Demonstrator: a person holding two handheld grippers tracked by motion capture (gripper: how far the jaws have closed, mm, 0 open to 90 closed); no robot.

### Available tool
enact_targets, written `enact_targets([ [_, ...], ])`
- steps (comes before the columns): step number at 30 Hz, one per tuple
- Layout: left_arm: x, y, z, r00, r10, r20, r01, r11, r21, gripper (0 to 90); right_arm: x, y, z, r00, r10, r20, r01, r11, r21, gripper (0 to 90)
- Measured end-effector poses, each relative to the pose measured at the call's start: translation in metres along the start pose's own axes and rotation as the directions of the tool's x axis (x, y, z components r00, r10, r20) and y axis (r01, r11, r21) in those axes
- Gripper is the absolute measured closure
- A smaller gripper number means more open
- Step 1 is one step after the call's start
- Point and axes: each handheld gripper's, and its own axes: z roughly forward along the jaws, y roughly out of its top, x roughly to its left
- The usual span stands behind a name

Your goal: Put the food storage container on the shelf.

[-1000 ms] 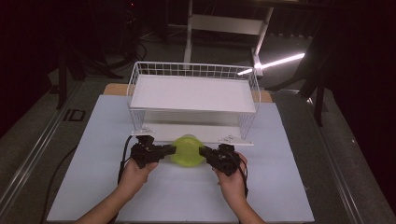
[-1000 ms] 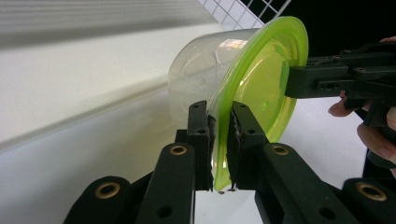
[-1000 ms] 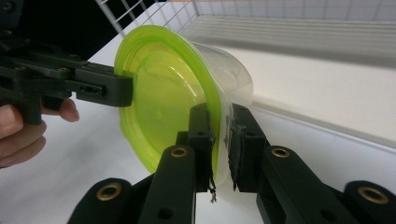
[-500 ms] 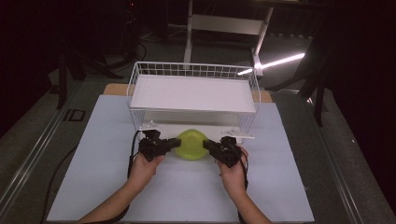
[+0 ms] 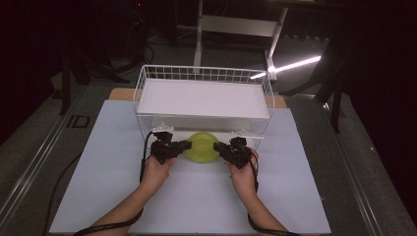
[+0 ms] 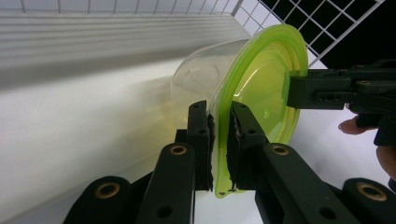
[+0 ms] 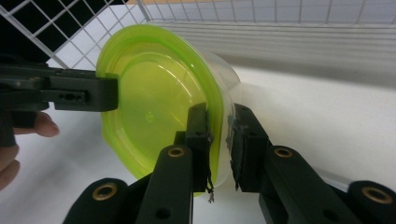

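Presently listed: one clear container with green lid (image 5: 202,146), held just before the wire basket (image 5: 147,78) above the white table (image 5: 295,196); left gripper (image 5: 183,146) and right gripper (image 5: 222,148) fingers clamped on opposite lid rims (lid upright, on edge).

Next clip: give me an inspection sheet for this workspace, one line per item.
Surface: white table sheet, bare at the front.
Job's things: clear container with green lid, at the open lower level of the white wire basket, under its white shelf.
Clutter: nothing seen.
Grippers: left tongs shut on the lid's rim; right tongs shut on the rim at the opposite side.
Cables: black cable runs back along the left forearm; another loops by the right wrist.
Surroundings: dark floor, a white frame behind the table, a bright light strip.
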Motion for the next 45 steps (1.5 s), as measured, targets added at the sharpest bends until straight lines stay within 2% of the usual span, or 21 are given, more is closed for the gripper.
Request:
enact_targets([
  [4,0.004,0.005,0.003,0.9999,-0.007,0.012,0.007,0.9998,-0.017,81.3,-0.002,0.004,0.001,1.0000,0.006,0.001,-0.006,1.000,-0.010,78.0],
  [6,0.008,0.007,0.004,0.9991,-0.030,0.031,0.031,0.9992,-0.024,81.3,-0.004,0.006,0.002,0.9999,0.011,-0.001,-0.011,1.000,-0.007,77.7],
  [11,0.012,0.009,0.006,0.9993,-0.022,0.031,0.023,0.9992,-0.032,80.0,-0.003,0.008,0.004,1.0000,-0.010,-0.001,0.010,1.000,-0.018,76.1],
  [14,0.013,0.010,0.008,0.9990,-0.038,0.023,0.039,0.9982,-0.047,78.7,-0.004,0.008,0.005,0.9999,-0.015,0.005,0.015,0.999,-0.036,75.3],
  [17,0.013,0.010,0.011,0.9994,-0.034,0.001,0.034,0.9969,-0.071,76.9,-0.004,0.010,0.007,0.9996,-0.012,0.024,0.013,0.998,-0.056,74.2],
  [18,0.015,0.010,0.011,0.9998,-0.018,-0.005,0.018,0.9969,-0.077,76.7,-0.004,0.010,0.008,0.9996,-0.009,0.027,0.011,0.998,-0.060,74.0],
  [22,0.019,0.012,0.015,0.9996,-0.027,0.000,0.027,0.9952,-0.094,75.2,-0.006,0.013,0.012,0.9989,-0.012,0.045,0.015,0.998,-0.067,71.9],
  [24,0.019,0.012,0.017,0.9994,-0.023,-0.025,0.021,0.9953,-0.095,72.7,-0.007,0.015,0.015,0.9985,-0.013,0.053,0.016,0.998,-0.065,70.0],
  [25,0.020,0.011,0.018,0.9995,-0.022,-0.024,0.020,0.9947,-0.101,70.4,-0.008,0.015,0.016,0.9983,-0.012,0.056,0.015,0.998,-0.060,68.5],
  [26,0.019,0.010,0.018,0.9976,-0.064,-0.028,0.060,0.9922,-0.109,69.5,-0.009,0.015,0.018,0.9984,-0.007,0.056,0.011,0.998,-0.059,68.3],
  [27,0.025,0.011,0.021,0.9998,0.006,0.019,-0.004,0.9943,-0.106,69.0,-0.010,0.015,0.019,0.9983,-0.004,0.059,0.008,0.998,-0.064,67.8],
  [28,0.020,0.010,0.020,0.9963,-0.084,-0.020,0.081,0.9909,-0.107,68.1,-0.010,0.015,0.020,0.9980,-0.005,0.063,0.009,0.998,-0.069,66.8],
  [31,0.020,0.011,0.023,0.9943,-0.105,-0.019,0.102,0.9883,-0.114,66.2,-0.012,0.016,0.021,0.9973,0.001,0.073,0.004,0.998,-0.069,64.9],
  [32,0.019,0.012,0.023,0.9945,-0.096,-0.040,0.092,0.9897,-0.110,65.3,-0.013,0.016,0.022,0.9968,0.005,0.080,0.000,0.998,-0.069,63.2],
  [34,0.019,0.014,0.025,0.9951,-0.082,-0.054,0.077,0.9926,-0.093,62.0,-0.014,0.016,0.022,0.9958,0.020,0.089,-0.013,0.997,-0.074,60.3],
  [37,0.019,0.015,0.026,0.9975,-0.049,-0.051,0.044,0.9951,-0.089,56.8,-0.014,0.017,0.022,0.9952,0.028,0.094,-0.021,0.997,-0.076,56.4],
  [39,0.017,0.015,0.025,0.9966,-0.064,-0.051,0.058,0.9927,-0.105,54.7,-0.013,0.018,0.022,0.9958,0.015,0.091,-0.007,0.997,-0.083,53.6],
  [44,0.015,0.013,0.018,0.9965,-0.066,-0.050,0.059,0.9886,-0.139,52.6,-0.008,0.017,0.017,0.9947,-0.026,0.099,0.036,0.995,-0.098,51.6],
  [45,0.014,0.013,0.016,0.9955,-0.080,-0.050,0.071,0.9856,-0.153,51.7,-0.007,0.017,0.016,0.9953,-0.028,0.093,0.038,0.994,-0.100,51.6],
])
